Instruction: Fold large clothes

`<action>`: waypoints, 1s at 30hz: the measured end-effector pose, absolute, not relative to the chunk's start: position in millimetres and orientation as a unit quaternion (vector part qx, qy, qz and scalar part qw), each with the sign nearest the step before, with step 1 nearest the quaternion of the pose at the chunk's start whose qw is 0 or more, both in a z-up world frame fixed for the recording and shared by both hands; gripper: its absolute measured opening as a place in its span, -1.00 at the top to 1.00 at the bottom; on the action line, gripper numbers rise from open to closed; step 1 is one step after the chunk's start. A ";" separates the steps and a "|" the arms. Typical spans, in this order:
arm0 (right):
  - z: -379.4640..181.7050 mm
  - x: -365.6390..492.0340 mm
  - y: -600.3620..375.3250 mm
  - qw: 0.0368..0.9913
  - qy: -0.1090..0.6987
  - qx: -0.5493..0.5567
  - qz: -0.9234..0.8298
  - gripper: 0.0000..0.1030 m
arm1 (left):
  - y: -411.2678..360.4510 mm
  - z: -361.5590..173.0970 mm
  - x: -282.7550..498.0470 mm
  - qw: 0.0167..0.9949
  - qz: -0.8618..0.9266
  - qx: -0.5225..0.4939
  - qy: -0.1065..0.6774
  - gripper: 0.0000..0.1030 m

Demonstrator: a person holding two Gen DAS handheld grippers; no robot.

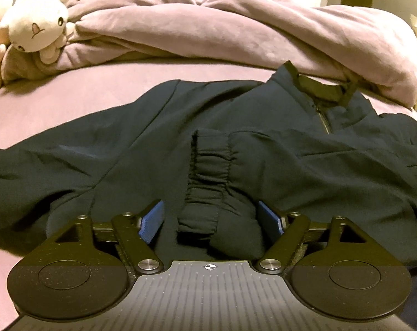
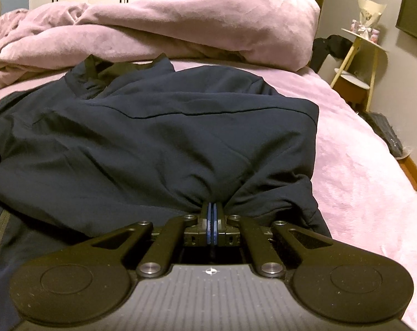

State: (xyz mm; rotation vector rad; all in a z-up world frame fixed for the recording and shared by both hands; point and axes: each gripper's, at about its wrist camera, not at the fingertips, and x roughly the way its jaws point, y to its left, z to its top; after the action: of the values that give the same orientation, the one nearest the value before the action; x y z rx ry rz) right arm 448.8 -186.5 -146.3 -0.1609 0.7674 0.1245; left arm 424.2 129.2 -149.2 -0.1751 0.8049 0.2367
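Note:
A dark navy zip jacket (image 1: 158,127) lies spread on the pink bed, collar toward the duvet. One sleeve is folded across its body, and its gathered elastic cuff (image 1: 208,171) lies between the blue pads of my left gripper (image 1: 212,218), which is open around it. In the right wrist view the jacket (image 2: 164,132) shows a folded right edge. My right gripper (image 2: 211,207) is shut on a bunched pinch of the jacket's fabric at its near edge.
A crumpled pink duvet (image 1: 236,27) lies across the far side of the bed. A white plush toy (image 1: 37,27) sits at the far left. The pink sheet (image 2: 360,165) lies right of the jacket. A small side table (image 2: 357,55) stands beyond the bed's right edge.

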 end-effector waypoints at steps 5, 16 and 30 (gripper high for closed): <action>-135.1 443.6 -189.9 0.923 0.379 -0.048 0.049 0.96 | 141.7 -143.7 415.3 0.905 0.108 -0.118 0.395 -0.57; -133.5 436.8 -177.9 0.923 0.374 -0.079 0.047 0.89 | 153.4 -144.0 406.7 0.902 0.092 -0.150 0.394 -0.57; -101.8 364.5 -203.3 0.931 0.355 0.038 0.078 0.25 | 241.8 -115.7 318.4 0.879 0.084 -0.306 0.356 -0.56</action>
State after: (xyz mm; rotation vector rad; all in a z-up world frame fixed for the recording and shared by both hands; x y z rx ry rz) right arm 364.5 -203.3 -101.8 0.0776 0.7274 0.1590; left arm 318.4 241.8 -115.7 -0.6376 0.7430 0.1761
